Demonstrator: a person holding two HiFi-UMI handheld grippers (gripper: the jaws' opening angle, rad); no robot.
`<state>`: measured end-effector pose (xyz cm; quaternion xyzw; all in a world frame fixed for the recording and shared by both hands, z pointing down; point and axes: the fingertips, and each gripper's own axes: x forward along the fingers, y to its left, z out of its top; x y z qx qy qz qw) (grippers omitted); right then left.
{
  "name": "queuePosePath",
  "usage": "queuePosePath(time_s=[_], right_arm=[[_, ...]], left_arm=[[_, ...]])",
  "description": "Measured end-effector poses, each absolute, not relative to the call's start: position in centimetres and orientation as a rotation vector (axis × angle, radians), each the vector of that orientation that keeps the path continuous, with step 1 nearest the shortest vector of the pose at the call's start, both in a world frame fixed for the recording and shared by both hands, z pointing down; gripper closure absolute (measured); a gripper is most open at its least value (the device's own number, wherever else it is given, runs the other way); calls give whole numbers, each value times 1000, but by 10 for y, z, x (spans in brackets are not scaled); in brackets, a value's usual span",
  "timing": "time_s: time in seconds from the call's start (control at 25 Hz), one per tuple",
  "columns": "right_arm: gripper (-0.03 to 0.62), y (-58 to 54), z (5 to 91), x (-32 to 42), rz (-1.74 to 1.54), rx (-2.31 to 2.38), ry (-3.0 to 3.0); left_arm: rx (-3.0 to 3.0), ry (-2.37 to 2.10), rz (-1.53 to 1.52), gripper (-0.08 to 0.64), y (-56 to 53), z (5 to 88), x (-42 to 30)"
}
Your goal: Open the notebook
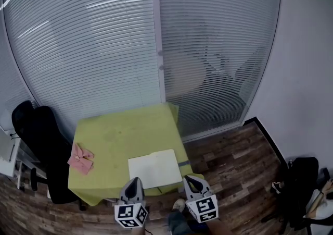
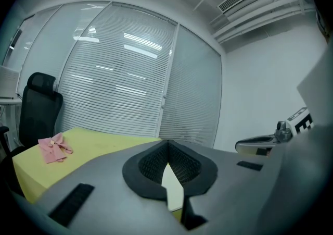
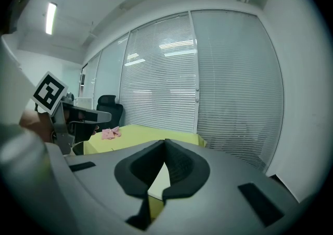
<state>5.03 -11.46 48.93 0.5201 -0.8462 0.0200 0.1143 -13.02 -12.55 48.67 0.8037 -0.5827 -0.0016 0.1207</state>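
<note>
1. Notebook [image 1: 155, 168]: white, flat, apparently closed, at the near edge of the yellow-green bench [image 1: 119, 135], lower centre of the head view.
2. Left gripper [image 1: 135, 181] and right gripper [image 1: 192, 179]: just short of the notebook, fingers pressed together, holding nothing.
3. Advised: part one pair of fingers, catch the cover's free edge, and steady the pages with the other.
4. The head view alone shows the whole cover. The gripper views show only a sliver of it, but confirm the closed fingers [image 2: 151, 165].

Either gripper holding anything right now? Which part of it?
Nothing held. Left gripper and right gripper are both shut and empty; the notebook lies ungripped on the table.
</note>
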Motion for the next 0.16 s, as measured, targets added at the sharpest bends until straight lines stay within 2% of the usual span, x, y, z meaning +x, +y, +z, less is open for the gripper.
queuePosePath(time_s=[0.16], right_arm=[[580, -115, 492, 53, 64, 1520, -2477]], left_arm=[[2339, -1703, -9, 537, -127, 488, -129]])
